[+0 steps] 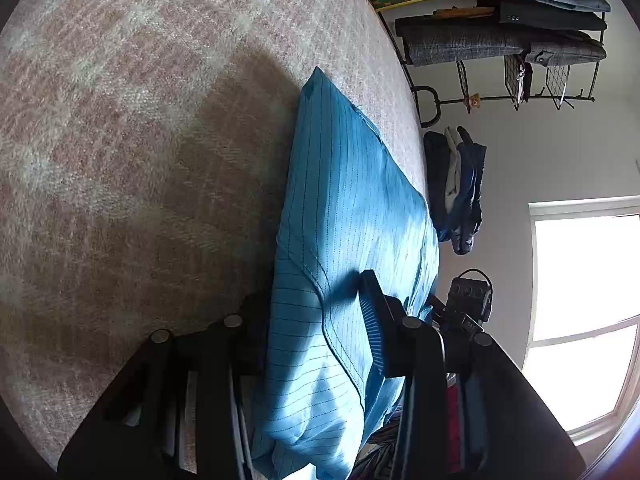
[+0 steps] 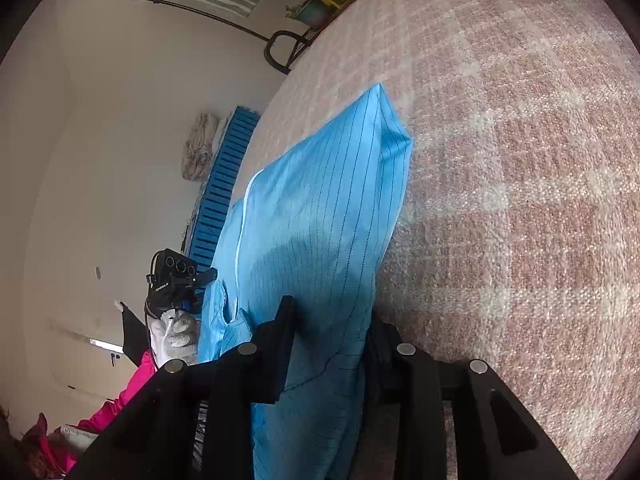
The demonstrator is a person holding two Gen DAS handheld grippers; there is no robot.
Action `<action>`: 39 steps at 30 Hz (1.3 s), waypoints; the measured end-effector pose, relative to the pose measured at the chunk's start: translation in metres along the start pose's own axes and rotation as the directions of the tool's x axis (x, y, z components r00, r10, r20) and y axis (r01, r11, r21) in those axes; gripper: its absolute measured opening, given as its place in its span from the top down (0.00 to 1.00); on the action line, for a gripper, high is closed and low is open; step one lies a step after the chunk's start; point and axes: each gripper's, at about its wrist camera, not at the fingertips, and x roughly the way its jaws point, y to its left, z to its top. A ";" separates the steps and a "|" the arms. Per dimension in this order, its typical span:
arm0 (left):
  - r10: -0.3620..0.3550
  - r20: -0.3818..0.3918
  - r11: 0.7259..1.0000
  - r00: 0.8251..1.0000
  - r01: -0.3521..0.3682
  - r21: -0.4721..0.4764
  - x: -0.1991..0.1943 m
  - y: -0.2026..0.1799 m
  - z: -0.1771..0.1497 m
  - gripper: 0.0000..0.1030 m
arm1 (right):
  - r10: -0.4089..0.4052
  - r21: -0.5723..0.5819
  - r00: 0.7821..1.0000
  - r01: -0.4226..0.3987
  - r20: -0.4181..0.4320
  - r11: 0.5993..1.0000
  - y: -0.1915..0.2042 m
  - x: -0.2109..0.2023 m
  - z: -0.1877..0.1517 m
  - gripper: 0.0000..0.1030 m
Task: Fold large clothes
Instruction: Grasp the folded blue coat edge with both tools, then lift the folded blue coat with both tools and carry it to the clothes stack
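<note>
A large blue garment with thin dark stripes (image 1: 344, 216) is held up above a pink and white checked carpet (image 1: 120, 140). My left gripper (image 1: 316, 304) is shut on a folded edge of the garment, the fabric pinched between its black fingers. In the right wrist view my right gripper (image 2: 332, 328) is shut on the same blue garment (image 2: 320, 208), which hangs stretched away from the fingers down to a corner by the carpet (image 2: 520, 200). The other gripper (image 2: 176, 280) shows at the left, in a gloved hand.
A metal rack with folded clothes (image 1: 520, 36) stands by the wall, dark clothes (image 1: 456, 188) lie at the carpet edge, and a bright window (image 1: 588, 304) is at the right. A blue slatted crate (image 2: 224, 184) and a pale cloth bundle (image 2: 200, 148) lean on the wall.
</note>
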 end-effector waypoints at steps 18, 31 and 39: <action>0.314 0.234 0.830 0.920 -0.385 0.402 0.013 -0.107 -0.045 0.93 | -0.438 -0.259 0.894 0.446 0.092 0.857 0.102 0.028 -0.013 0.94; 0.272 0.388 0.690 0.881 -0.459 0.559 0.005 -0.189 -0.114 0.94 | -0.599 -0.394 0.736 0.676 0.315 0.623 0.199 -0.010 -0.057 0.96; 0.179 0.467 0.569 0.866 -0.479 0.668 0.005 -0.261 -0.169 0.94 | -0.622 -0.394 0.624 0.781 0.472 0.485 0.261 -0.067 -0.092 0.96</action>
